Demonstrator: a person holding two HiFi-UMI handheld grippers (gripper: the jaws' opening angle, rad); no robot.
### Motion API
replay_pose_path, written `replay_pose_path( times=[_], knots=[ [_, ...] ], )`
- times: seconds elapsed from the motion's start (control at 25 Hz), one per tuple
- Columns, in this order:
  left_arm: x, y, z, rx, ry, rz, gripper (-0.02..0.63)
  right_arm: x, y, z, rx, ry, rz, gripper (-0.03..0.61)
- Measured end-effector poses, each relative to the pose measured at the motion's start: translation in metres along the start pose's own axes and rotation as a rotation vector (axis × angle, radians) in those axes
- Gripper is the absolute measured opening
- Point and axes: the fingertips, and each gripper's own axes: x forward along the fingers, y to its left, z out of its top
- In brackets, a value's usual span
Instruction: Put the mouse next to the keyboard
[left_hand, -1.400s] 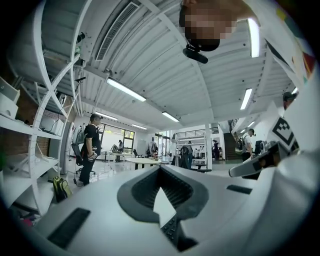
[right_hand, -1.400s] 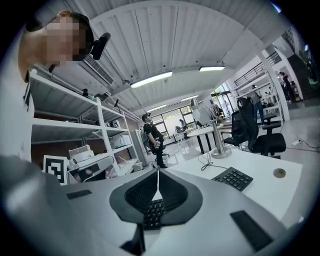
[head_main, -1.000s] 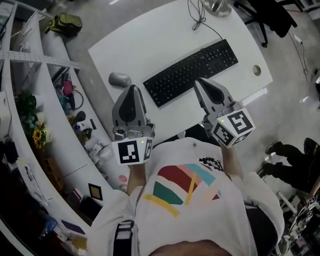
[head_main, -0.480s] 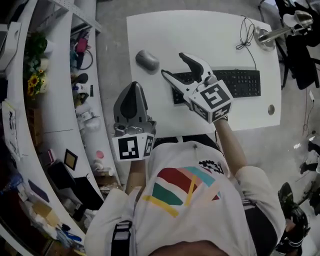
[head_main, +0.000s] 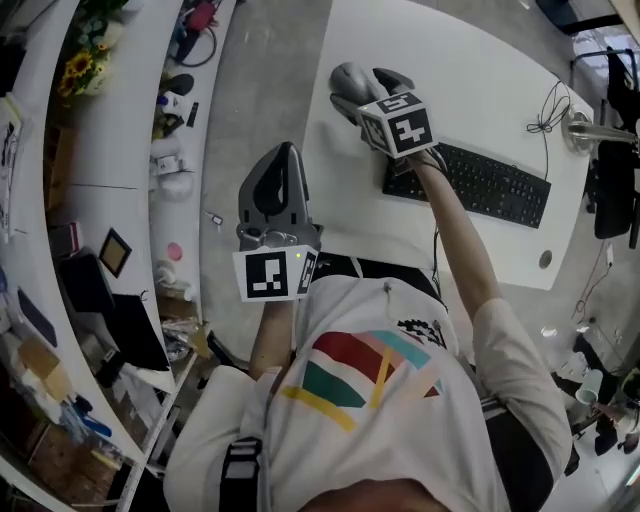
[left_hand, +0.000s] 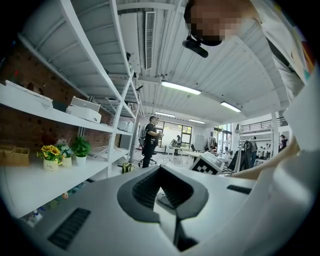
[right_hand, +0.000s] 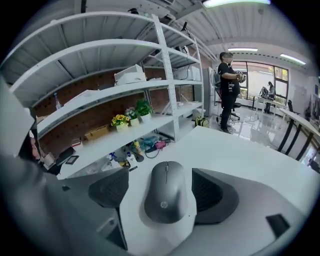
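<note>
A grey mouse (head_main: 350, 78) lies on the white table (head_main: 450, 60) near its far left corner, to the left of the black keyboard (head_main: 470, 183) and apart from it. My right gripper (head_main: 366, 92) reaches over to it. Its jaws are opening and stand on either side of the mouse (right_hand: 167, 192), with a thin gap showing between each pad and the mouse body. My left gripper (head_main: 284, 152) hangs by the table's near left edge, shut with nothing in it; its view looks up at the ceiling and shelves.
A black cable (head_main: 548, 105) and a lamp base (head_main: 583, 130) sit at the table's far right. White shelves with sunflowers (head_main: 85, 65) and small clutter run along the left, across a strip of floor. A person (right_hand: 229, 90) stands far off.
My right gripper has swung from in front of the keyboard over to the mouse, and its jaws have opened around it. The left gripper has stayed where it was.
</note>
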Motion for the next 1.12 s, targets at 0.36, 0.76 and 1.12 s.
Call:
replay_pose_path(
  times=[0.36, 0.76, 1.12],
  knots=[
    [-0.002, 0.013, -0.012, -0.037, -0.001, 0.028, 0.043, 0.033, -0.010, -0.015, 0.091, 0.150, -0.036, 0.370],
    [0.015, 0.016, -0.022, -0.056, 0.008, 0.027, 0.043, 0.036, -0.016, -0.022, -0.019, 0.234, -0.111, 0.309],
    [0.026, 0.011, -0.020, -0.061, 0.000, -0.003, 0.043, 0.035, -0.018, -0.021, 0.017, 0.194, -0.118, 0.302]
  ],
)
